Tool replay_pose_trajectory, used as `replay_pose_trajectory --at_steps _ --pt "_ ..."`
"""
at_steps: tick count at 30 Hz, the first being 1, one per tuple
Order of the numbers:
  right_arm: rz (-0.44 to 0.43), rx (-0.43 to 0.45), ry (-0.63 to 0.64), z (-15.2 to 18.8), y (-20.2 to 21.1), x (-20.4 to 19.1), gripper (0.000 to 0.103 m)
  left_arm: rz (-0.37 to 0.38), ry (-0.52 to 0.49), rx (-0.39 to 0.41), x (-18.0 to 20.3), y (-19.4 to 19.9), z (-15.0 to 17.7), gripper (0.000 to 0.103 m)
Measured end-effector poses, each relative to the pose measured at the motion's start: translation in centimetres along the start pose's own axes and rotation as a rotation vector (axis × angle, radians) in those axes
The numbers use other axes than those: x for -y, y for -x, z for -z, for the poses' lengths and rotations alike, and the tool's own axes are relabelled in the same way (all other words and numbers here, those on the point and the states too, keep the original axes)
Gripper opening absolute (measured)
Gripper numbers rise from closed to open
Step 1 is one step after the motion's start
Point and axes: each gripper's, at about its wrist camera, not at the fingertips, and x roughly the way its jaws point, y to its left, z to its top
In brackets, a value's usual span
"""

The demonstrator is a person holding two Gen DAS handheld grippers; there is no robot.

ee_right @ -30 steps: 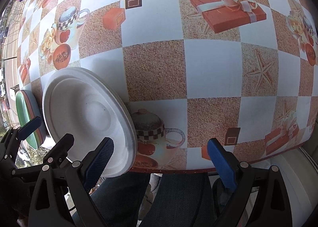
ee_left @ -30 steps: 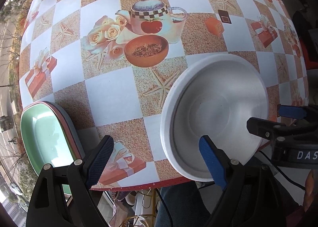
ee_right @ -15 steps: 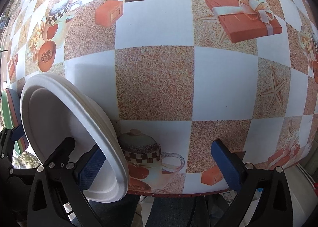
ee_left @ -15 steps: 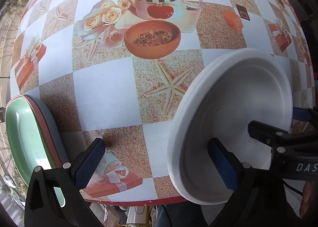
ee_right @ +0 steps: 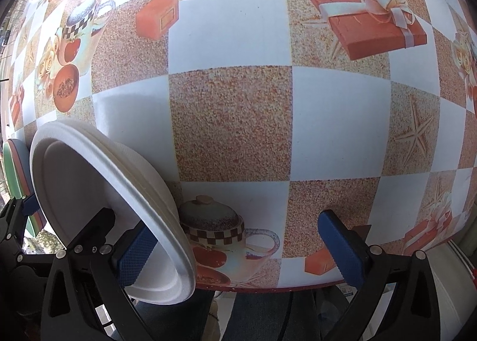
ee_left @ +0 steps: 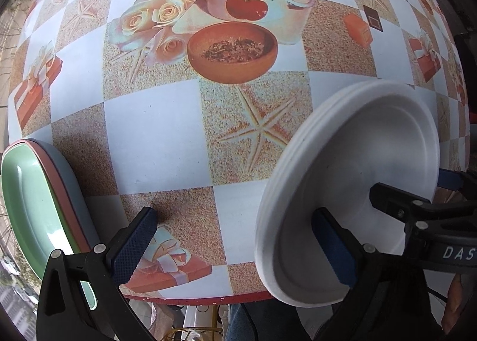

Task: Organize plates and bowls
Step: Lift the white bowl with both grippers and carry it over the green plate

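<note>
- Left gripper (ee_left: pixel 235 248) spread wide, grasping nothing, one finger inside the white plates (ee_left: pixel 357 180).
- Right gripper (ee_right: pixel 238 248) likewise released.
- White plates sit at the table (ee_right: pixel 229 120) edge; coloured plates (ee_left: pixel 35 200) stacked further left.

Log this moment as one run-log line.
left gripper: open | right gripper: open | white plates: stacked, between grippers, ungripped | coloured plates: stacked at table edge

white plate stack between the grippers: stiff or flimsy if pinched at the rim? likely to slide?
The white plate stack looks like matte moulded pulp or foam, so probably light and somewhat flexible at the rim. Several thin rims show layered, so a one-sided pinch may lift only some plates. It overhangs the glossy tablecloth's near edge, so a push could slide or tip it.
</note>
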Motion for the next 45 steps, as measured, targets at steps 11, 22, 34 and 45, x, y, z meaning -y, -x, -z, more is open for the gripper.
replay_pose_trajectory --at_steps 11,22,34,45 --pt "-0.096 -0.01 0.056 0.9 0.6 -3.0 0.029 0.064 -0.083 0.027 3.1 1.8 -0.1 0.042" --pt "-0.043 0.028 0.148 0.7 3.4 -7.1 0.028 0.056 -0.025 0.125 0.5 5.6 0.3 0.042" --pt "-0.008 0.079 0.244 0.5 6.3 -11.7 0.028 0.037 0.073 0.225 -2.7 9.0 1.3 0.042" --pt "-0.004 0.113 0.33 0.1 8.3 -16.1 0.028 0.01 0.184 0.292 -7.2 10.4 3.5 0.042"
